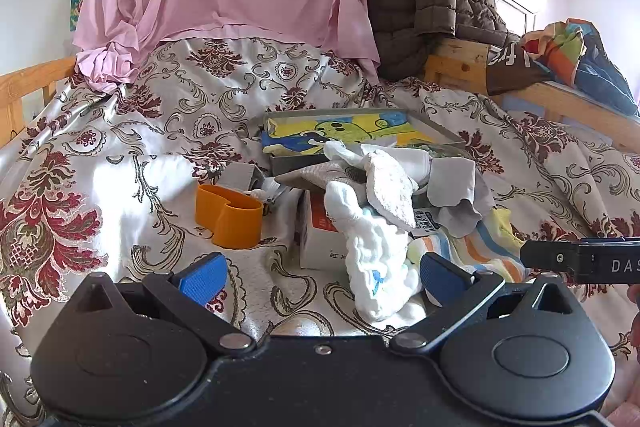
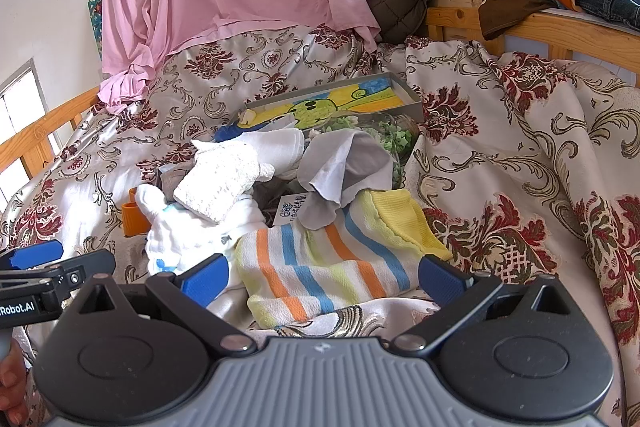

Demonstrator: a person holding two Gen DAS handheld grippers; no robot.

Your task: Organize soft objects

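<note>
Socks heap on the bed: striped sock (image 2: 320, 267) lies between the released right gripper (image 2: 324, 277) fingers, probably lined up for pickup; left gripper (image 1: 320, 277), also released, flanks the white sock (image 1: 376, 259).

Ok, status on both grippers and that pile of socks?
Left gripper open, empty, white cloth between its jaws. Right gripper open, straddling the striped sock, not clamped. Pile still loose on the bedspread; orange container sits beside it.
</note>
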